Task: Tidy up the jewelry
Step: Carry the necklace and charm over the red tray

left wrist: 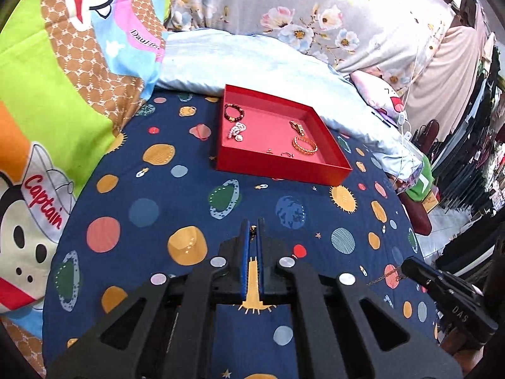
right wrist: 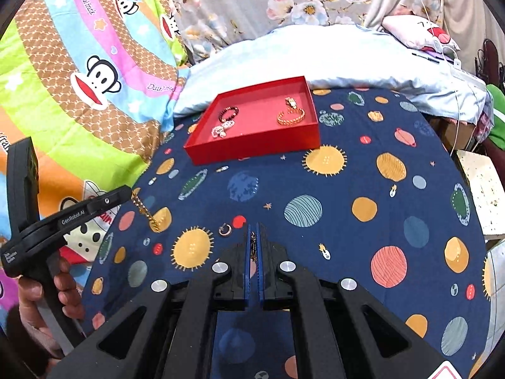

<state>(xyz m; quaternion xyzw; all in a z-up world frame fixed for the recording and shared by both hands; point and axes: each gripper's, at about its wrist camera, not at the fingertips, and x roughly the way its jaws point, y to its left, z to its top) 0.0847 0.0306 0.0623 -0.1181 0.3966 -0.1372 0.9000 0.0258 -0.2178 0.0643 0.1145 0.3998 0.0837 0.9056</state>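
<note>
Tray: the red tray (right wrist: 252, 145) lay flat on the planet-print cover.
In tray: dark bead bracelet (right wrist: 228, 113), pearl piece (right wrist: 222, 129), gold bangle (right wrist: 291, 117).
Outside tray: a small hoop earring (right wrist: 225, 230) lay on the cover.
Chain: a gold chain (right wrist: 146, 210) hung pinched at both ends.

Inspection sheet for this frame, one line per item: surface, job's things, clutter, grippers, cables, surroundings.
Surface: navy planet-print sheet over a bed.
Job's things: red tray holding a dark bead bracelet, pearl piece, gold bangle, gold clasp piece and small rings; a hoop earring lies loose on the sheet.
Clutter: nothing seen on the sheet.
Grippers: left gripper and right gripper both shut, each pinching one end of a gold chain strung between them.
Cables: white cable at the right bed edge.
Surroundings: cartoon monkey quilt, pale blue pillow, floral fabric.
</note>
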